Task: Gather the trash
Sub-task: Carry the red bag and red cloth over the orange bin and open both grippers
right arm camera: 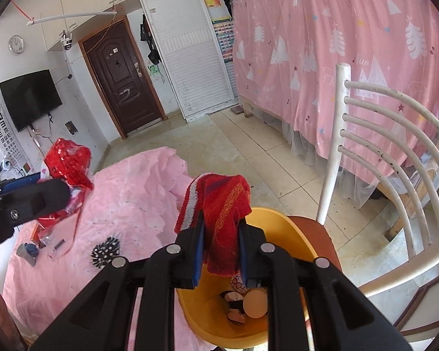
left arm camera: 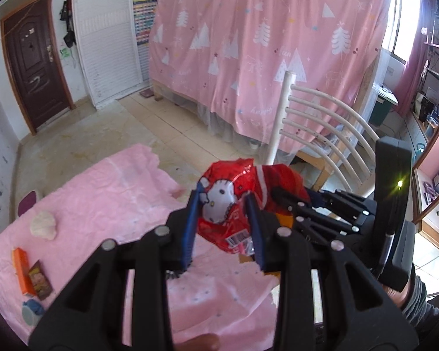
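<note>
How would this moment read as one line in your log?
left gripper: shut on red snack bag | right gripper: shut on red knitted cloth, above yellow bin | table: litter remains

Both wrist cameras look forward along their fingers, close above the pink-covered table, facing the curtained bed; both views share door and white chair.

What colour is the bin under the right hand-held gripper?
Yellow-orange bin; it shows best in the right wrist view, beneath the red knitted cloth.
</note>
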`<state>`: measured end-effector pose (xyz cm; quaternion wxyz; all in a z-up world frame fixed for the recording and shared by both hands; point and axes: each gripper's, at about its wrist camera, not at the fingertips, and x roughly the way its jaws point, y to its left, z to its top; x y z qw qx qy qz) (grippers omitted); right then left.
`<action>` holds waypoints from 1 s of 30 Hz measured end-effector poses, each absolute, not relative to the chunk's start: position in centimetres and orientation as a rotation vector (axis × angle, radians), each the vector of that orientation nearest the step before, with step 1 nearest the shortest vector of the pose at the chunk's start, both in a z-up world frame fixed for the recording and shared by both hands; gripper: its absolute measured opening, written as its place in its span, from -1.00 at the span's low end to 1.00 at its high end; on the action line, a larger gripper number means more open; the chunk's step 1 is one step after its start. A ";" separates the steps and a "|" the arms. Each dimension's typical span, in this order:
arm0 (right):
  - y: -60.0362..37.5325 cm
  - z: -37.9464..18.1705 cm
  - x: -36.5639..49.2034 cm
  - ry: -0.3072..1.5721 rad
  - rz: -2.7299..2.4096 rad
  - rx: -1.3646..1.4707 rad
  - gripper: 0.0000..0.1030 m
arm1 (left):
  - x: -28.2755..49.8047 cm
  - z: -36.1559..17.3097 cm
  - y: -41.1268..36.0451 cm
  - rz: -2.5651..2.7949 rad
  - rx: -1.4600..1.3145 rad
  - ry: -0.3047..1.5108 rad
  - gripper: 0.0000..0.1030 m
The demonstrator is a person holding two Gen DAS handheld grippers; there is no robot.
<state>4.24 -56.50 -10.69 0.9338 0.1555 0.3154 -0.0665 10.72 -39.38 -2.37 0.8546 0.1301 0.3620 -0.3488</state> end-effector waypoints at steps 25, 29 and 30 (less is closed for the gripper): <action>-58.4 -10.9 4.7 0.648 -0.186 0.342 -0.26 | 11.5 -3.7 -40.2 -0.750 0.257 0.843 -0.09; -57.1 -9.9 5.1 0.637 -0.174 0.321 -0.20 | 11.3 -2.8 -38.2 -0.740 0.240 0.824 -0.09; -56.7 -9.6 5.2 0.637 -0.170 0.316 -0.20 | 11.3 -2.6 -37.6 -0.737 0.231 0.820 -0.09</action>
